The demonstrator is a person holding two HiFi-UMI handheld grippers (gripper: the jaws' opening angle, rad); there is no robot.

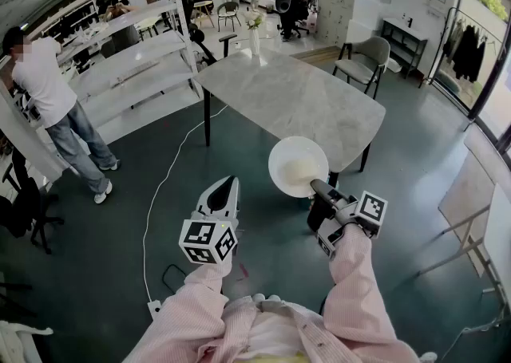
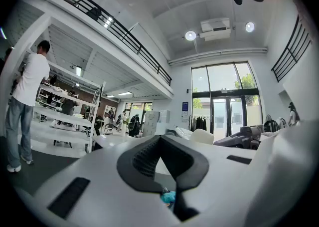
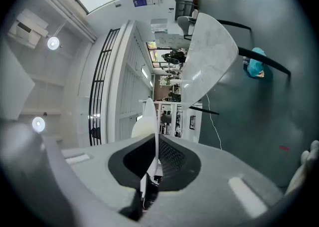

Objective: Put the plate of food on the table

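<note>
Right gripper (image 1: 318, 187), lower centre-right of the head view: clamped tight on the near rim of a white plate (image 1: 297, 163), sleeve in pink stripes behind it. On the plate, a pale heap of food (image 1: 301, 171), kind not clear. Plate held in the air, roughly flat, overlapping the near edge of the marble table (image 1: 295, 94) at frame centre. In the right gripper view, plate (image 3: 150, 116) seen edge-on as a thin white line pinched between the dark pads of the right gripper (image 3: 155, 146), with the marble table (image 3: 212, 54) further off at upper right, apart from the plate.

Left gripper (image 1: 227, 187), lower centre-left of the head view: jaws pressed together, nothing between them, hanging over the green floor short of the table. Same closed, empty state in the left gripper view (image 2: 160, 146).

Far end of the table: a vase of flowers (image 1: 255, 37). Upper right: a grey chair (image 1: 366, 57). Left edge: a person (image 1: 49, 86) in a white shirt beside white shelving (image 1: 136, 66). Down the floor at left of centre: a white cable (image 1: 162, 187).
</note>
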